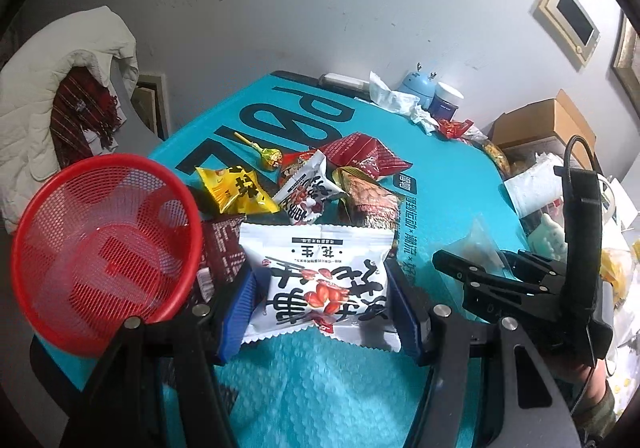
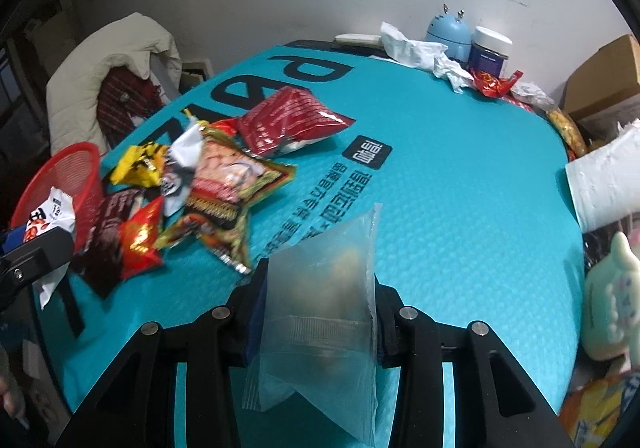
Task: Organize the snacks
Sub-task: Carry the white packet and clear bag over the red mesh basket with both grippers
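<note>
On the left, one red mesh basket (image 1: 106, 244) sits at the edge of the teal tabletop (image 1: 452, 188), holding no snacks in the left wrist view. Just beside it, the left gripper (image 1: 320, 300) has its blue-padded fingers (image 1: 240, 304) clenched on one white peanut packet (image 1: 320, 280), held above the tabletop near the basket rim. Behind it lies a loose pile: one yellow packet (image 1: 232, 188), one lollipop (image 1: 268, 156), a second white packet (image 1: 308, 188), one dark red packet (image 1: 360, 156) and one gold-edged packet (image 1: 368, 196). Farther right, the right gripper (image 2: 316, 308) grips one clear plastic pouch (image 2: 324, 308), upright between its fingers.
</note>
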`<state>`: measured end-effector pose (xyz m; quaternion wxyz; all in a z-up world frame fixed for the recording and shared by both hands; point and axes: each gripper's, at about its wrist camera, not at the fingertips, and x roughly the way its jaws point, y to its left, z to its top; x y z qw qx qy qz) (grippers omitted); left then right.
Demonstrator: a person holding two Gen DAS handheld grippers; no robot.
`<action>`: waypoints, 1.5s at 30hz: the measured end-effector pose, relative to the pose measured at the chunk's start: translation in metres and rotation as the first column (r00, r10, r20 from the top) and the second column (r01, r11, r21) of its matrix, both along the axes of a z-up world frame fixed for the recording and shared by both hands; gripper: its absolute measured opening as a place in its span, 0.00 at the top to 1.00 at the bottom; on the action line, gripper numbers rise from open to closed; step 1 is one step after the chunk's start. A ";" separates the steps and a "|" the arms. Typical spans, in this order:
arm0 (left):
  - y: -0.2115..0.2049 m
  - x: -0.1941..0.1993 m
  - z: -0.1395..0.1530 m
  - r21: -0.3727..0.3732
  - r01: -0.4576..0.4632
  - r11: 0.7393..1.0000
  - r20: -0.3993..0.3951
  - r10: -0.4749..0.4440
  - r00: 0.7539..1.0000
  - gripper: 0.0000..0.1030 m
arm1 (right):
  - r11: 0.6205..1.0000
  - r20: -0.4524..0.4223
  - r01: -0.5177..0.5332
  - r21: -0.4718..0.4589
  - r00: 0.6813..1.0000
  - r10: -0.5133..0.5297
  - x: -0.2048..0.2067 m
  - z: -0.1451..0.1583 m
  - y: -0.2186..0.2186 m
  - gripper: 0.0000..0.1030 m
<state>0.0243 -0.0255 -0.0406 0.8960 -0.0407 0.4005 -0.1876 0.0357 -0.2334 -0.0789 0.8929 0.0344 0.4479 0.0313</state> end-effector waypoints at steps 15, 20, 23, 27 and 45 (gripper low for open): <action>0.030 -0.043 0.008 -0.003 -0.066 0.998 0.036 0.066 0.997 0.41 | 0.993 0.041 -0.120 0.012 0.992 0.119 -0.040 0.015 0.045 0.61; 0.045 -0.051 0.010 -0.008 -0.107 0.994 0.042 0.107 0.993 0.41 | 0.982 0.056 -0.188 0.019 0.981 0.187 -0.047 0.021 0.067 0.61; 0.053 -0.055 0.013 -0.013 -0.130 0.991 0.051 0.130 0.990 0.41 | 0.972 0.068 -0.232 0.016 0.971 0.231 -0.048 0.027 0.081 0.61; 0.066 -0.059 0.017 -0.015 -0.161 0.987 0.067 0.161 0.985 0.41 | 0.957 0.084 -0.291 0.015 0.954 0.289 -0.047 0.036 0.099 0.61; 0.129 -0.034 0.028 0.008 -0.298 0.955 0.112 0.295 0.949 0.41 | 0.879 0.123 -0.476 0.004 0.873 0.472 0.000 0.060 0.173 0.61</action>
